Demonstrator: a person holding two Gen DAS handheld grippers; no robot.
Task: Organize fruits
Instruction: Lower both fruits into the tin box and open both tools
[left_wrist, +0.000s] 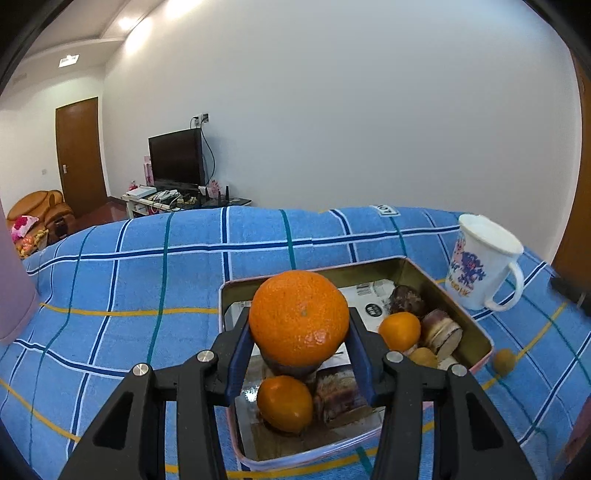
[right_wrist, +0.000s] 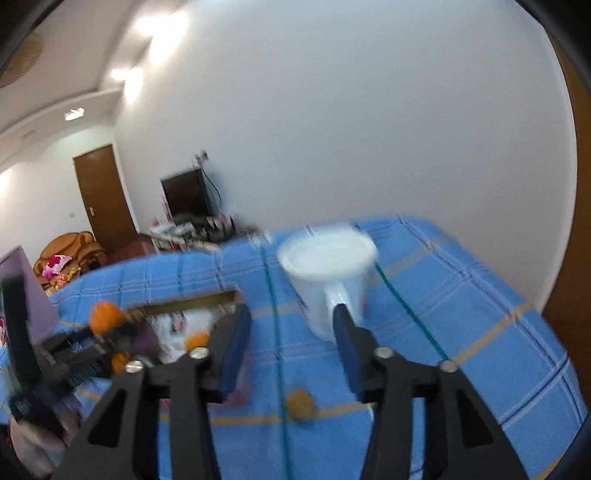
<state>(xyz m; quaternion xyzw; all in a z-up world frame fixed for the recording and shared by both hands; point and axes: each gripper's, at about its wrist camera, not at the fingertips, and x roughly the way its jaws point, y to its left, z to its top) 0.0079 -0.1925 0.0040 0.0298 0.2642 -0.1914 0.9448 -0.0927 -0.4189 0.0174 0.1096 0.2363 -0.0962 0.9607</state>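
My left gripper (left_wrist: 299, 325) is shut on a large orange (left_wrist: 299, 317) and holds it above a shallow metal tin (left_wrist: 476, 328). In the tin lie two smaller oranges (left_wrist: 399, 330) (left_wrist: 284, 402), brown cut pieces (left_wrist: 441, 332) and paper. A small yellow-brown fruit (left_wrist: 504, 362) lies on the blue cloth right of the tin. It also shows in the blurred right wrist view (right_wrist: 301, 404), below my open, empty right gripper (right_wrist: 291, 350). The held orange (right_wrist: 103, 317) and left gripper (right_wrist: 70, 343) appear at the left there.
A white mug (left_wrist: 480, 266) with a blue print stands right of the tin; its handle (right_wrist: 341, 295) faces my right gripper. A pink object (left_wrist: 14, 288) stands at the left edge. The blue checked cloth (left_wrist: 147, 280) covers the table; its far edge drops off.
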